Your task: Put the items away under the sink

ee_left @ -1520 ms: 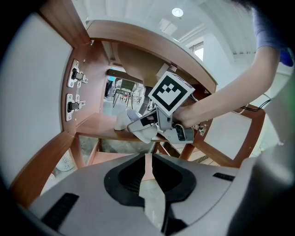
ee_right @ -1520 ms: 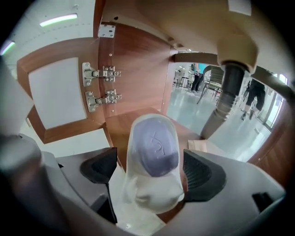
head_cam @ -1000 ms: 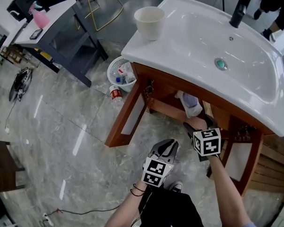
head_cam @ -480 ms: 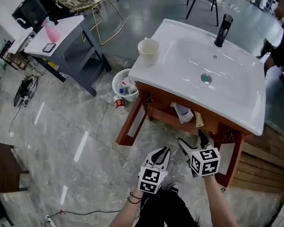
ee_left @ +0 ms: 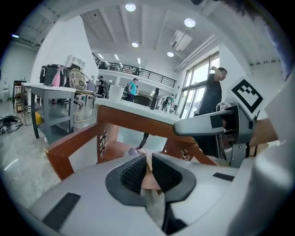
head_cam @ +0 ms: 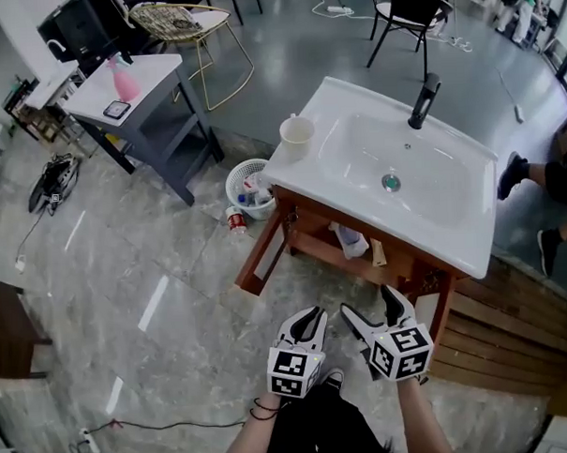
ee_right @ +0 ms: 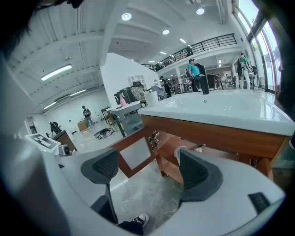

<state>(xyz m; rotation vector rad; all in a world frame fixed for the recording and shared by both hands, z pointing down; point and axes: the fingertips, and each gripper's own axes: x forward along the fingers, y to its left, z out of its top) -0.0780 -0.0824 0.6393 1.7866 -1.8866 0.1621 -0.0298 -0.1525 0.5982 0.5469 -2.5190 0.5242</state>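
The white sink sits on a wooden cabinet with an open shelf below. A white pouch-like item and a small tan item lie on that shelf. A white cup stands on the sink's left corner, near the black tap. Both grippers hang in front of the cabinet, well short of the shelf. My left gripper has its pads almost together, with nothing visibly held. My right gripper is open and empty. The white item shows beyond its right finger.
A white waste basket and a red can sit on the floor left of the cabinet. A grey side table with a pink bottle stands farther left. Wooden decking lies to the right, where a person's legs show.
Both grippers have drawn back from the shelf toward me. The right gripper was close to the white item and is now apart from it. The view has pulled back and shows more of the room.
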